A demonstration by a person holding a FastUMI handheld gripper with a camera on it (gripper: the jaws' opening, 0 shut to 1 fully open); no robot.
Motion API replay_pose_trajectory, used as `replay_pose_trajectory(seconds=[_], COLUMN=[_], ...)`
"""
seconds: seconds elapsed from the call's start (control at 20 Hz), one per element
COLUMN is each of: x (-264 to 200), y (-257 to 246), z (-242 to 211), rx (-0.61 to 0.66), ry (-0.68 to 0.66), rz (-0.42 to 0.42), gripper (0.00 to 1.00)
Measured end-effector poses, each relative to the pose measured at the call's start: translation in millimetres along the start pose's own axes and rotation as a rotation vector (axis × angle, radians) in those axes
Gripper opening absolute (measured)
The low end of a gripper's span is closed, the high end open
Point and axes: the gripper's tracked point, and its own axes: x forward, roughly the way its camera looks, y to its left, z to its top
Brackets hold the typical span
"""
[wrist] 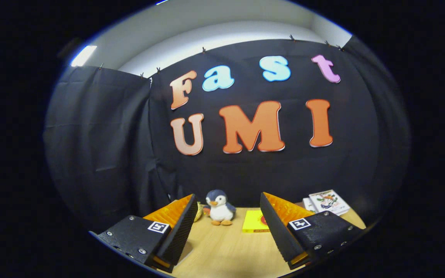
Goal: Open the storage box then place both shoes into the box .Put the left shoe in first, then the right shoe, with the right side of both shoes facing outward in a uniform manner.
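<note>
While the gripper is hovering wide open and gripping nothing above the table, it is risking bumping the toy penguin just ahead.

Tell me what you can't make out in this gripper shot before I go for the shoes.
- Yellow flat item, gripper view: its right part is hidden behind the right finger; its print is too small to tell.
- Small yellowish thing beside the penguin toy: mostly covered by the left finger.
- Booklets: covers too small.
- Table: near part cut off by the edge.
- Gripper is open, holding nothing.
</note>
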Motion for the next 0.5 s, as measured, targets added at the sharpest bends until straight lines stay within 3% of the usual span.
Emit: replay_pose_trajectory(seconds=[0.2, 0.5], x=[-7, -19], y=[-54, -83], z=[21, 29], rx=[-0.044, -0.042], ry=[-0.107, -0.155], rz=[-0.068, -0.095], gripper=[0.98, 0.98])
